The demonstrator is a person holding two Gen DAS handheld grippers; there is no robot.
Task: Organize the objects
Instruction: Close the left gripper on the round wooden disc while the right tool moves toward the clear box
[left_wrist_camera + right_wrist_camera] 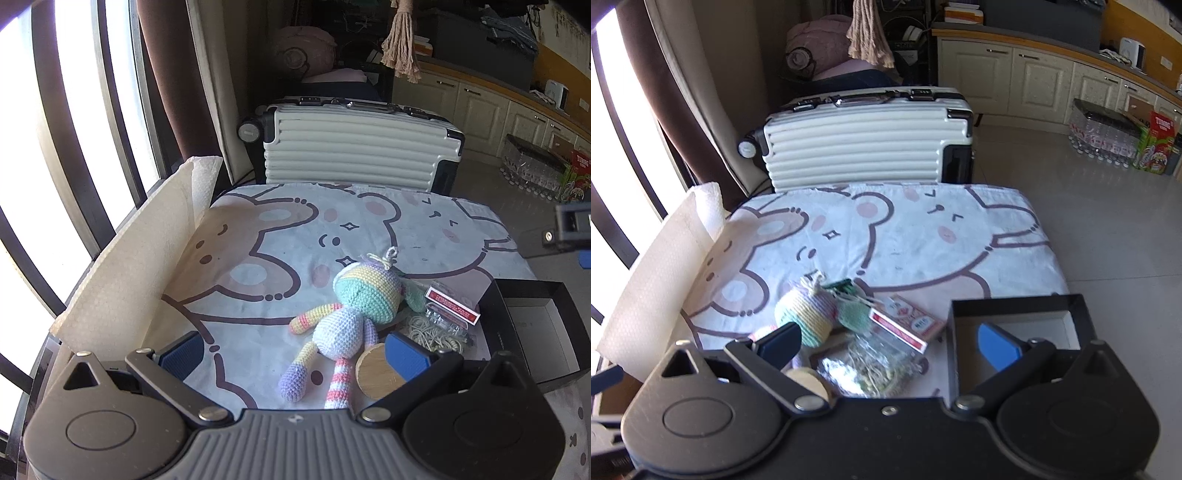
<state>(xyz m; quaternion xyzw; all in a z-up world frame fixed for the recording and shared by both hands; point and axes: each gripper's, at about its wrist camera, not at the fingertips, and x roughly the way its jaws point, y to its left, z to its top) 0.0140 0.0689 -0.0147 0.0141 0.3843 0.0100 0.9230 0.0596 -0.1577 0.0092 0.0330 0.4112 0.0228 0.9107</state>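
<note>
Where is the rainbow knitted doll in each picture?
Left wrist view: the crocheted doll lies lower centre on the bear-print cloth, between the open left gripper fingers.
Right wrist view: only its striped head shows, lower left of centre, behind the right gripper's left finger.
Shared landmark: the white suitcase behind the table.

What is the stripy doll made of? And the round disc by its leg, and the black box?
The crochet doll looks like soft yarn: looped stitches show in pastel stripes. The round disc seems to be wood or bamboo, pale tan with faint grain lines, matte. The black box looks like stiff cardboard, with thin, straight matte walls, though that is less sure.
</note>
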